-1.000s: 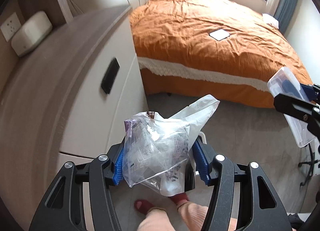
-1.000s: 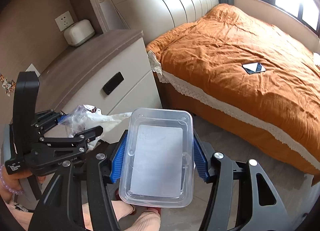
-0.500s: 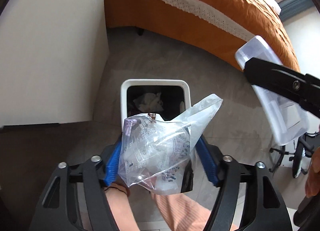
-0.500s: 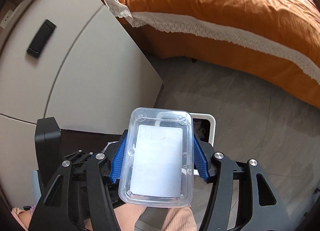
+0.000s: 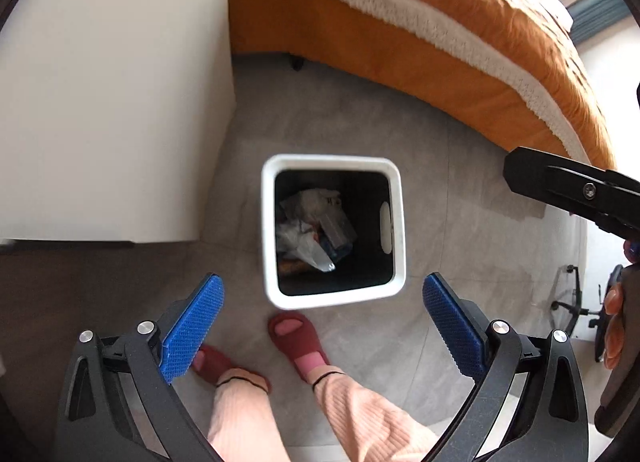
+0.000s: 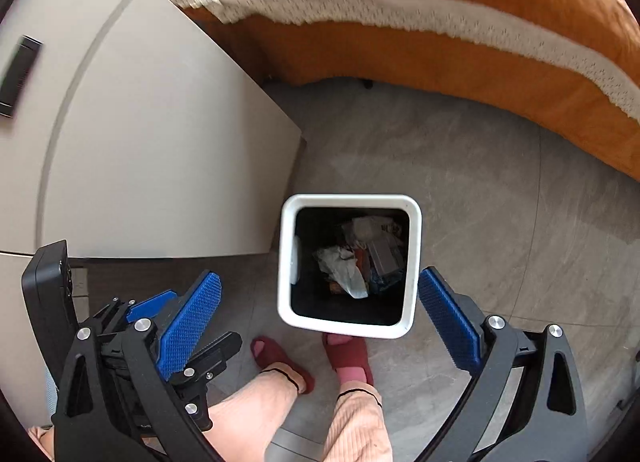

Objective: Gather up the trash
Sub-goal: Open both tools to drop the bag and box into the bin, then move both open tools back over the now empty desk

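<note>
Both grippers point steeply down over the trash bin [image 5: 394,222], which is the landmark here.

Nearest the cameras: left gripper [image 5: 323,320] jaws have just been opening and now stand wide apart, blue pads [image 5: 192,322] bare, nothing between them. Right gripper [image 6: 320,314] same: jaws have just been opening, spread wide, nothing gripped. In the right wrist view the left gripper's black frame sits just left of the bin, low in the picture.

Just on the near side of the bin: the person's feet in dark red slippers [image 5: 298,338], pink ribbed trouser legs [image 5: 360,414] above them. One slipper toe sits right at the bin's near rim.

Bin itself: white, square with rounded corners, dark inside, standing on the grey floor [image 5: 460,190]. Trash is in it: crumpled clear plastic bag [image 5: 304,246] and a clear plastic container [image 5: 336,228] lying on other scraps at the bottom. Can't make out the rest of the contents.

Left of the bin: white nightstand [image 5: 112,102], its side panel close to the bin.

Beyond the bin: bed with orange cover [image 5: 420,42] and a white lace trim [image 5: 400,10] along the edge.
</note>
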`<move>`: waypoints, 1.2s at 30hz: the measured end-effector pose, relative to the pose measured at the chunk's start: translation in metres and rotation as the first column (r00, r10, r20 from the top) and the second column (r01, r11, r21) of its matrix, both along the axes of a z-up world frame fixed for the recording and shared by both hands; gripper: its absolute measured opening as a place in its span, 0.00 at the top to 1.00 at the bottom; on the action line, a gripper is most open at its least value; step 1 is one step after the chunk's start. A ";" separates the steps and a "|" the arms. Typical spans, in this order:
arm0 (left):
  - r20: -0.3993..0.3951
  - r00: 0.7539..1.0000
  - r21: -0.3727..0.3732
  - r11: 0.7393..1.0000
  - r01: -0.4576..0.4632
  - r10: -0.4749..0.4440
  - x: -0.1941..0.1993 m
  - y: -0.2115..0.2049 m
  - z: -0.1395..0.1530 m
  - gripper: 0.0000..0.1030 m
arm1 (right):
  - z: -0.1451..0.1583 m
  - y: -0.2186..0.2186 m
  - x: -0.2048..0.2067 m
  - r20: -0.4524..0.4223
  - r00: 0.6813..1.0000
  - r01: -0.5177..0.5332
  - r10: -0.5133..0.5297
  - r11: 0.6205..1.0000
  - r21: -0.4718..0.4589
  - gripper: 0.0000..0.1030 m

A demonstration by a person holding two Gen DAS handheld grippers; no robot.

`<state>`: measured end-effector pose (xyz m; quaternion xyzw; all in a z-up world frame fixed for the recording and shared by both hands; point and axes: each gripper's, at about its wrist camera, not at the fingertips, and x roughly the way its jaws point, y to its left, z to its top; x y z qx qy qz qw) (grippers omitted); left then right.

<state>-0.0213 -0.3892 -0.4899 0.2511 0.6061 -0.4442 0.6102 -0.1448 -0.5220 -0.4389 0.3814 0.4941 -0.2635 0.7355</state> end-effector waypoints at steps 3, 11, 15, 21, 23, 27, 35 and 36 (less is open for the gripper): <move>0.075 0.997 -0.039 0.999 -0.004 0.007 0.000 0.002 0.056 0.05 | 0.051 0.005 -0.004 0.067 0.998 0.003 0.000 0.999 -0.047 0.05; 0.254 0.964 -0.185 0.982 -0.028 0.076 -0.001 0.012 0.213 0.05 | 0.202 0.034 -0.013 0.207 0.974 -0.025 0.095 0.948 -0.317 0.05; 0.346 0.925 -0.262 0.963 -0.064 0.156 0.003 0.026 0.281 0.05 | 0.265 0.053 -0.012 0.275 0.947 -0.022 0.167 0.886 -0.464 0.05; 0.430 0.848 -0.354 0.922 -0.156 0.309 0.019 0.060 0.363 0.05 | 0.331 0.071 0.007 0.382 0.876 -0.020 0.296 0.812 -0.583 0.05; 0.457 0.810 -0.382 0.903 -0.195 0.368 0.025 0.077 0.386 0.05 | 0.350 0.080 0.019 0.409 0.845 -0.031 0.346 0.794 -0.607 0.05; 0.492 0.754 -0.415 0.879 -0.236 0.435 0.039 0.107 0.418 0.05 | 0.382 0.107 0.043 0.456 0.773 -0.051 0.441 0.759 -0.649 0.05; 0.506 0.662 -0.475 0.819 -0.322 0.554 0.071 0.173 0.449 0.05 | 0.417 0.166 0.086 0.470 0.676 -0.084 0.568 0.693 -0.716 0.04; 0.504 0.658 -0.480 0.814 -0.326 0.560 0.076 0.183 0.449 0.05 | 0.418 0.172 0.090 0.466 0.672 -0.088 0.576 0.687 -0.722 0.04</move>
